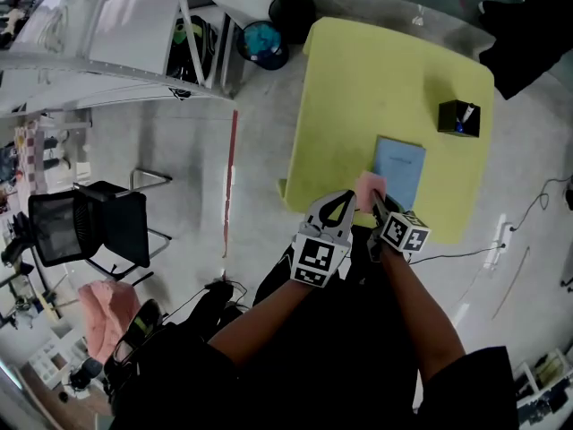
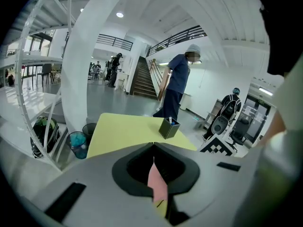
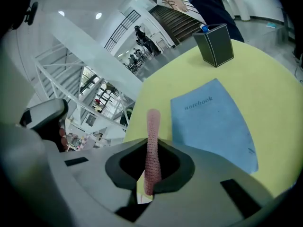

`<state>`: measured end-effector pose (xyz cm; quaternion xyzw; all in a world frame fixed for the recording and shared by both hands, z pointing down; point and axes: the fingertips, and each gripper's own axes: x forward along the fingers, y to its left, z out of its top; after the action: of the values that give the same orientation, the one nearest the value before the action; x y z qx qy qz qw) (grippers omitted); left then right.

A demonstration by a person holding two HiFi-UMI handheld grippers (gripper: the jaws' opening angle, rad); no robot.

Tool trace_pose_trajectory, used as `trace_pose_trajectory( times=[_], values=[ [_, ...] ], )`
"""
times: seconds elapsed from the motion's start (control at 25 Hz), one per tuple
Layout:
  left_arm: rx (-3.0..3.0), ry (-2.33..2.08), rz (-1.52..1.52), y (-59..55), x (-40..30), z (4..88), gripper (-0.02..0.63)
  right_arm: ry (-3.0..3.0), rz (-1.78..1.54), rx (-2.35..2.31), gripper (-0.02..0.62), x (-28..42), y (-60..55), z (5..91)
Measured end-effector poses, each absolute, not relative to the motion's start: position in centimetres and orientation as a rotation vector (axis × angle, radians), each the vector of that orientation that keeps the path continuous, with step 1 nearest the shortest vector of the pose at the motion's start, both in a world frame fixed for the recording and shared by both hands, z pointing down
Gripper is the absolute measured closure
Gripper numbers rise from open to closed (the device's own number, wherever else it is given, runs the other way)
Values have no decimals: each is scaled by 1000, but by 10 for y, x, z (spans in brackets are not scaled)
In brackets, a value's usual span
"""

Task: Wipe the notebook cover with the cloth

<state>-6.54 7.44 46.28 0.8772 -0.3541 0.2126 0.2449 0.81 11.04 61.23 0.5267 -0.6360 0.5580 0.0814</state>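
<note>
A blue notebook (image 1: 399, 170) (image 3: 215, 124) lies flat on the yellow table (image 1: 358, 88), near its front edge. A pink cloth (image 1: 370, 184) (image 3: 152, 126) is held up at the notebook's near left corner, pinched from both sides. My left gripper (image 1: 351, 199) (image 2: 153, 144) is shut on one end of the cloth (image 2: 157, 186). My right gripper (image 1: 376, 202) (image 3: 151, 143) is shut on the other end, and a strip of cloth stands up past its jaws. The cloth hangs above the table edge, beside the notebook cover.
A black pen holder (image 1: 458, 117) (image 3: 215, 45) stands at the table's far right. A blue bin (image 1: 262, 43) and a black bin (image 1: 292, 12) sit by the far left corner. A black chair (image 1: 89, 227) is on the floor left. A person (image 2: 179, 86) stands beyond the table.
</note>
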Motion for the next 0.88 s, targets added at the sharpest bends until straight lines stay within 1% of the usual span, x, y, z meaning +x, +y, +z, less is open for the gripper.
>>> trace_pose_trajectory(
  times=[0.52,0.88],
  values=[
    [2312,-957,595,70,-85,488,591,-1743,1687,1514,558,13,129,680],
    [2269,-991,615,58,-89,504,591,-1793,1593,1452,558,10,128,686]
  ],
)
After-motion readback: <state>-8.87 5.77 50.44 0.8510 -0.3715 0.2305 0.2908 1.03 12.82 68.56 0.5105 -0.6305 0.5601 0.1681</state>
